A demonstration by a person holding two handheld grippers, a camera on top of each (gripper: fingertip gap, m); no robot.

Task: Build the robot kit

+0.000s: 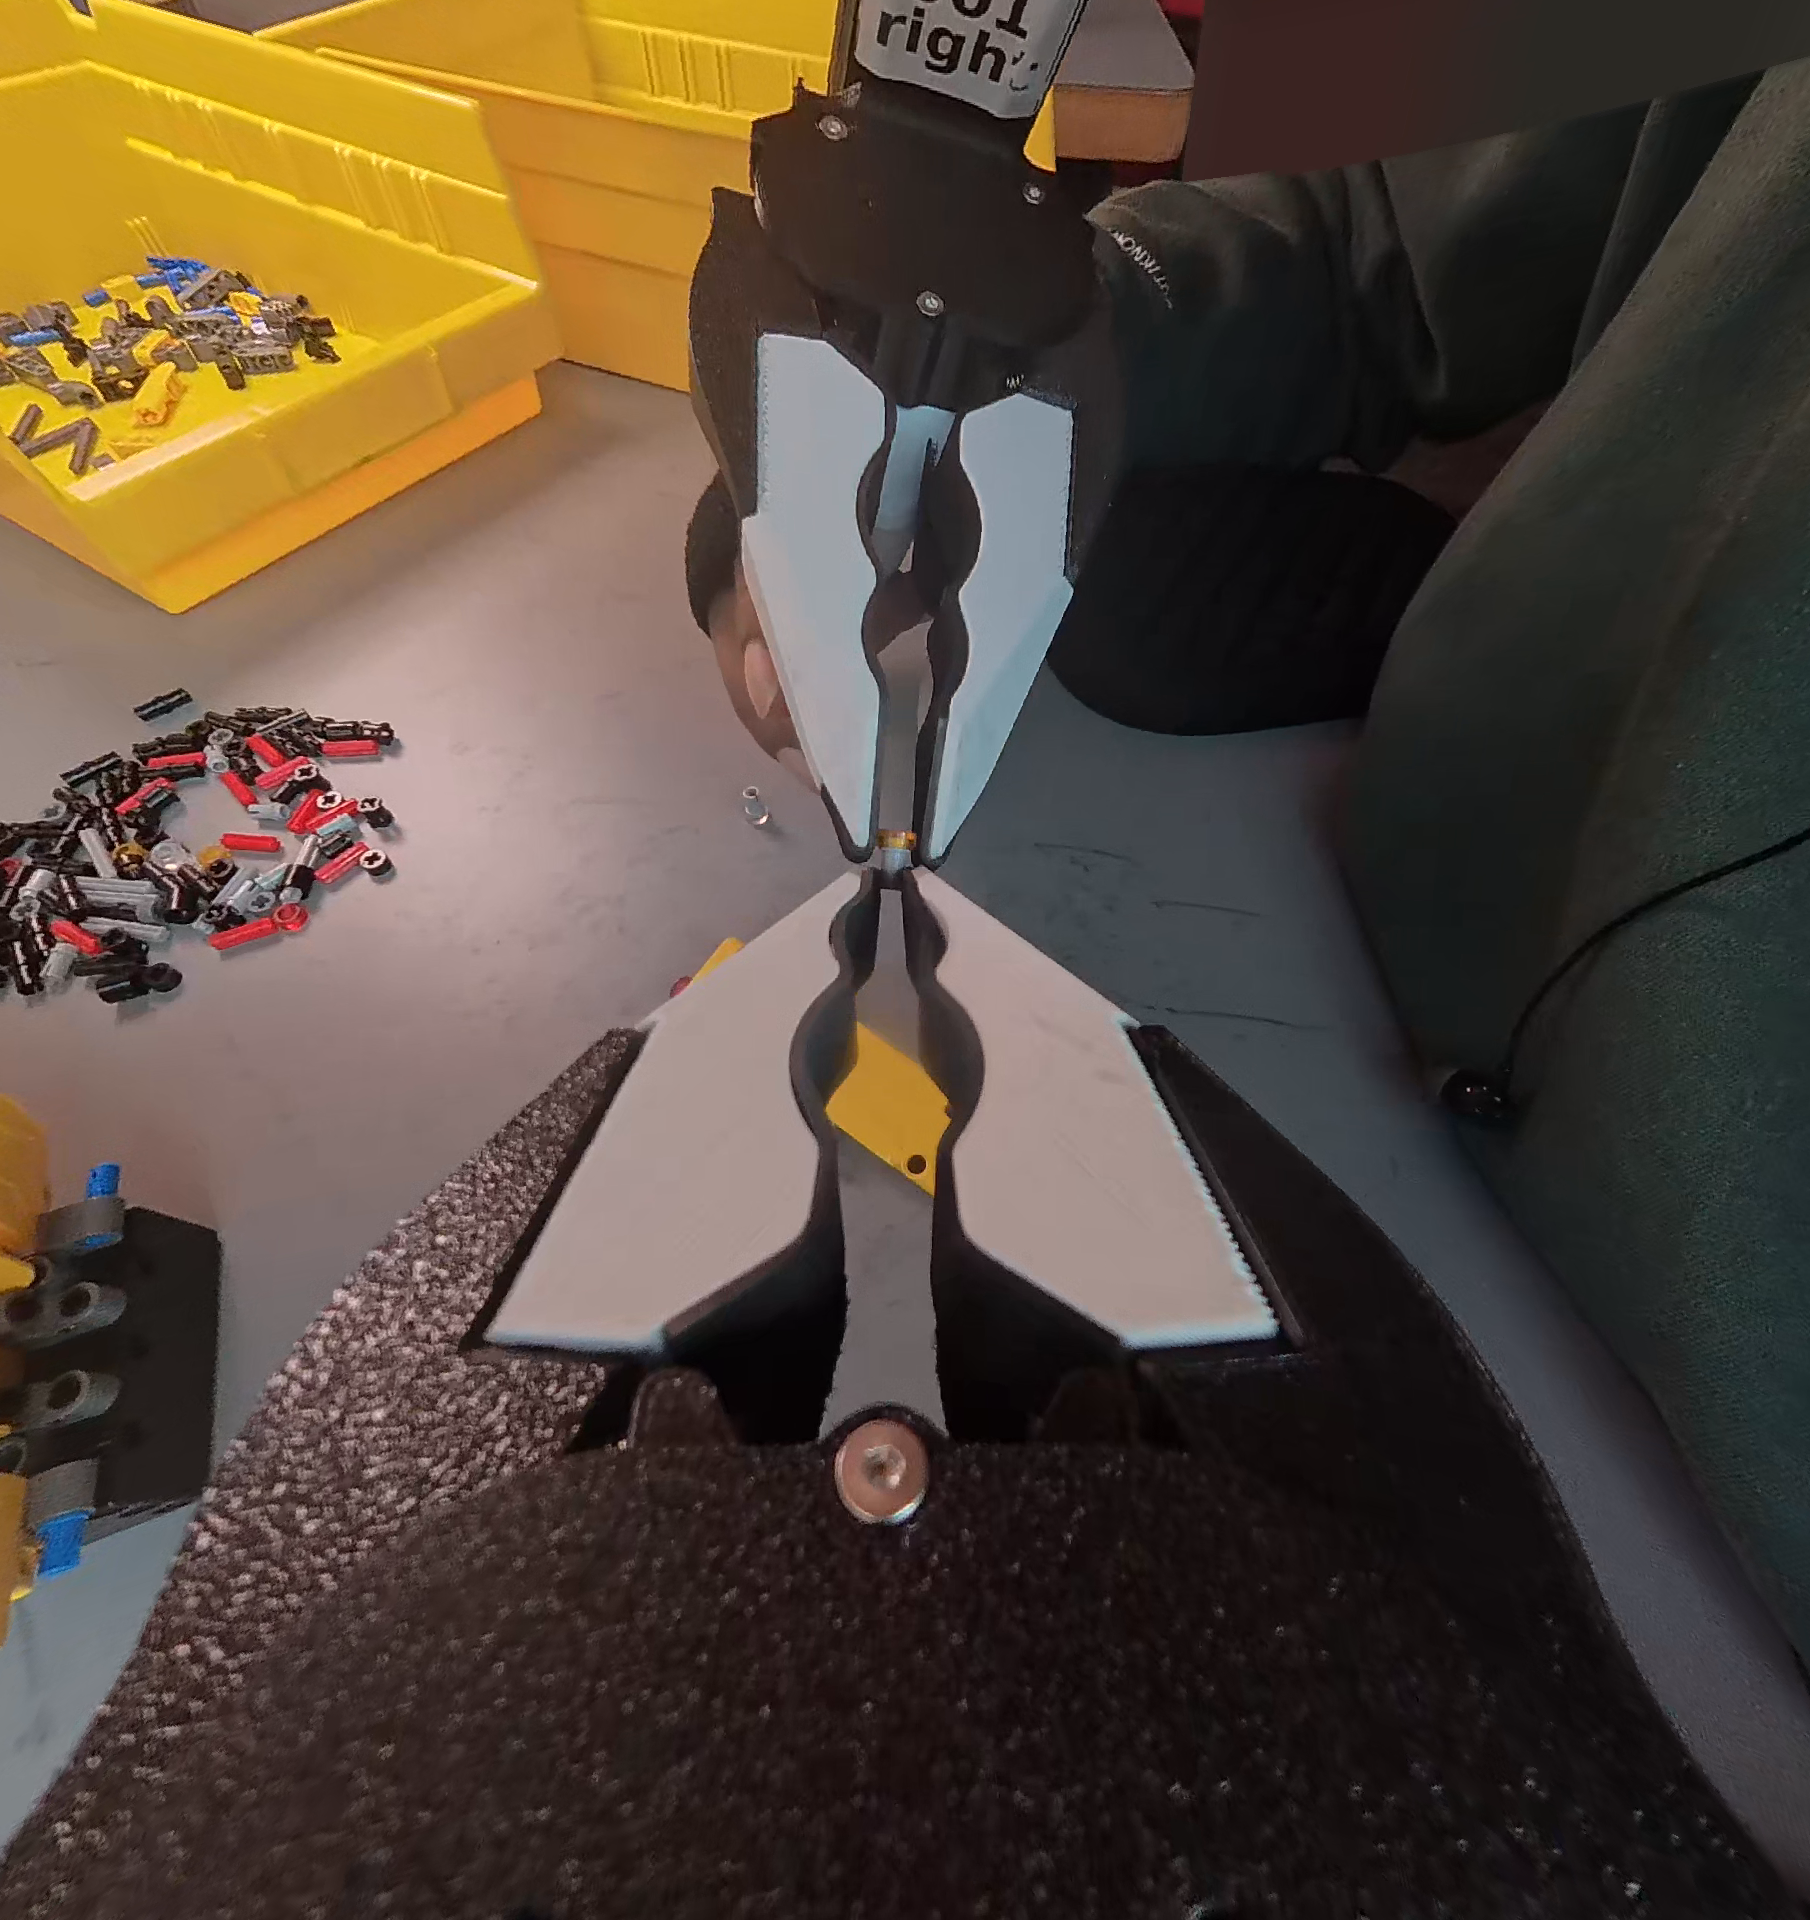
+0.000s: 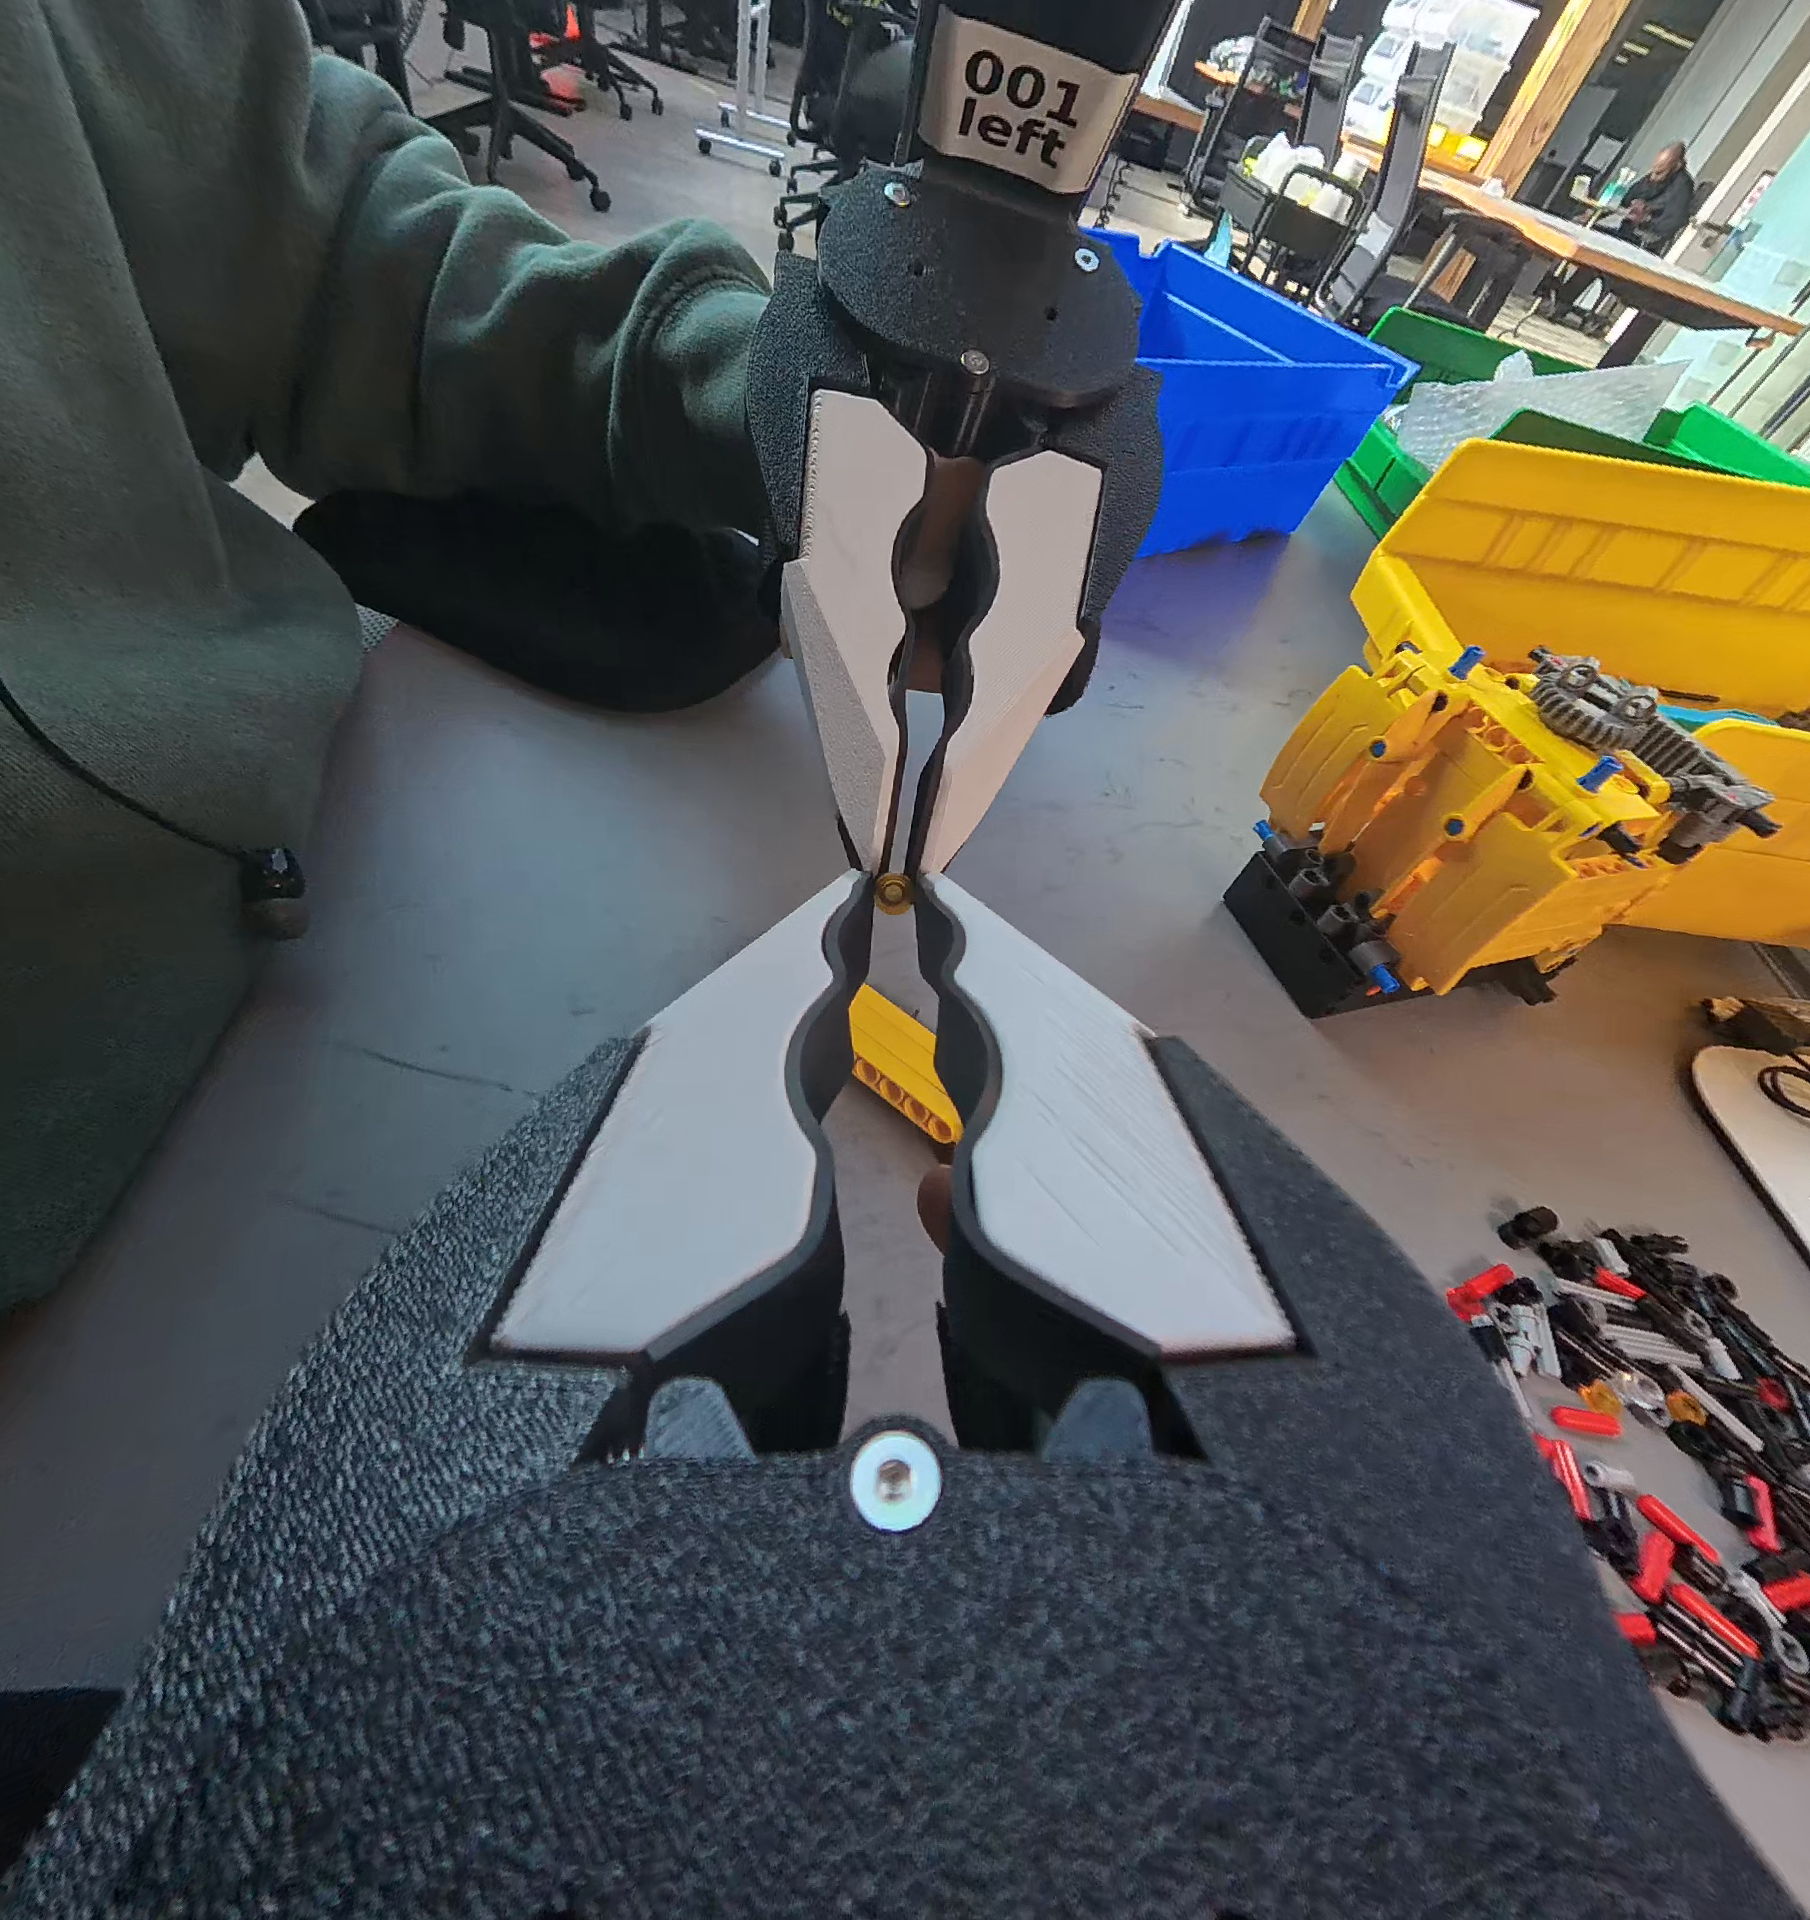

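The two grippers meet tip to tip above the grey counter (image 1: 527, 644). The left gripper (image 1: 885, 878) has its jaws clenched on a small grey piece (image 1: 893, 858), and the right gripper (image 2: 893, 896) has its jaws clenched on a small amber ring (image 2: 892, 891); the two bits touch, though they are so tiny I cannot tell whether they are joined. A yellow beam (image 2: 896, 1070) lies on the counter beneath the jaws, mostly hidden by the white fingers (image 2: 1088, 1164). Far left in the left wrist view a yellow bin (image 1: 257, 343) holds grey and blue parts, with a loose pile of black and red pins (image 1: 153, 842) nearer and one clear stud (image 1: 754, 805) on its own close to the tips. A half-built yellow model (image 2: 1483, 821) sits on a black base to the right in the right wrist view, cut off at the edge in the other. A green sleeve (image 2: 444, 343) covers the arm behind the left gripper.
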